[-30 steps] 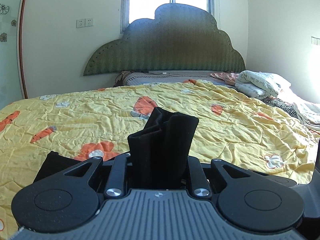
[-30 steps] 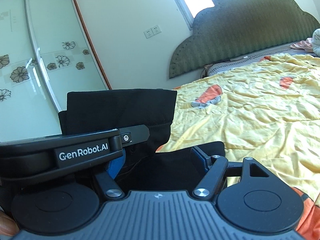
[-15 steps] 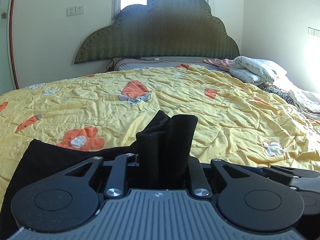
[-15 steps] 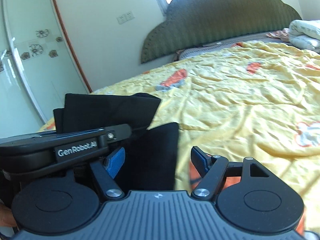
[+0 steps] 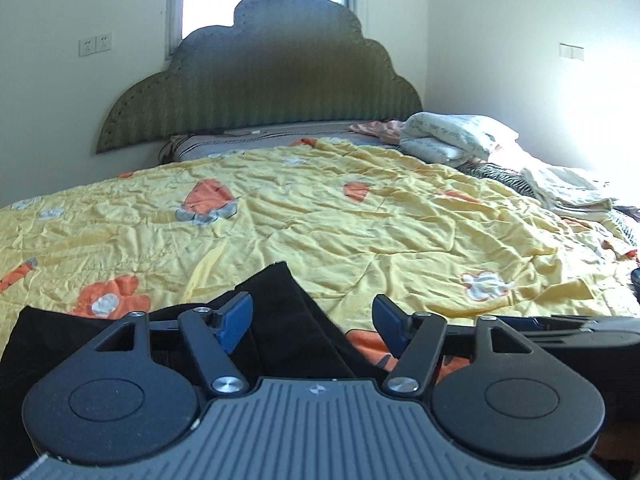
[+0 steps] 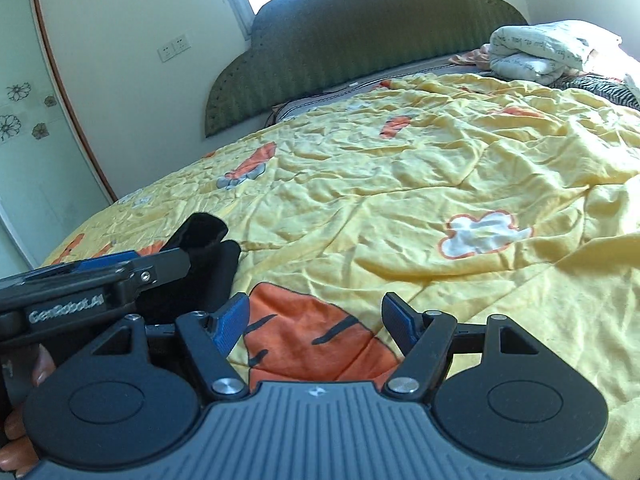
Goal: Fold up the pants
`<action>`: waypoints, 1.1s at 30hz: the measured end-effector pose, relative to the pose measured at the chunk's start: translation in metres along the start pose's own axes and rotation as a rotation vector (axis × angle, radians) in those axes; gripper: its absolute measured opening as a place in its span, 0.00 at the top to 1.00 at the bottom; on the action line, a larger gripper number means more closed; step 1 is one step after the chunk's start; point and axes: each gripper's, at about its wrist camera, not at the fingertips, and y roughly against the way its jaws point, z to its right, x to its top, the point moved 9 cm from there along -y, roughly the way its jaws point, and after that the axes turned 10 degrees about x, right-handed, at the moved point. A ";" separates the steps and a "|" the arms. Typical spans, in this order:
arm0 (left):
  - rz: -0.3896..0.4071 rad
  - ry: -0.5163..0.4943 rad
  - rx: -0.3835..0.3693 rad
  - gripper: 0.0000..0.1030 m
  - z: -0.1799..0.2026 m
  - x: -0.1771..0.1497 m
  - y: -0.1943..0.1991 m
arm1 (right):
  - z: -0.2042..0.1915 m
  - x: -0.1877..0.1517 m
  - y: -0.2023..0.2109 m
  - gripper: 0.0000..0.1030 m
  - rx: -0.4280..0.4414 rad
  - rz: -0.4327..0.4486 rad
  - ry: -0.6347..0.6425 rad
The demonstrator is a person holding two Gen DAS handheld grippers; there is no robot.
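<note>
Between left gripper (image 5: pixel 312 316) pads: pants (image 5: pixel 288 320)

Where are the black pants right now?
In the left wrist view the black pants lie bunched on the yellow quilt at the near edge, between the open left gripper fingers, leaning toward the left pad.
</note>
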 end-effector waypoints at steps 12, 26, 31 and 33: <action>-0.088 0.087 0.364 0.24 -0.163 0.016 -0.006 | -0.073 0.052 -0.063 0.30 0.403 -0.067 -0.116; -0.317 0.104 0.511 0.31 -0.234 -0.035 -0.061 | -0.075 0.051 -0.122 0.89 0.245 -0.178 0.065; -0.303 0.117 0.533 0.31 -0.238 -0.034 -0.054 | -0.074 0.039 -0.136 0.83 0.175 -0.238 0.150; -0.276 0.120 0.544 0.32 -0.238 -0.030 -0.038 | -0.069 0.046 -0.121 0.74 0.172 -0.183 0.098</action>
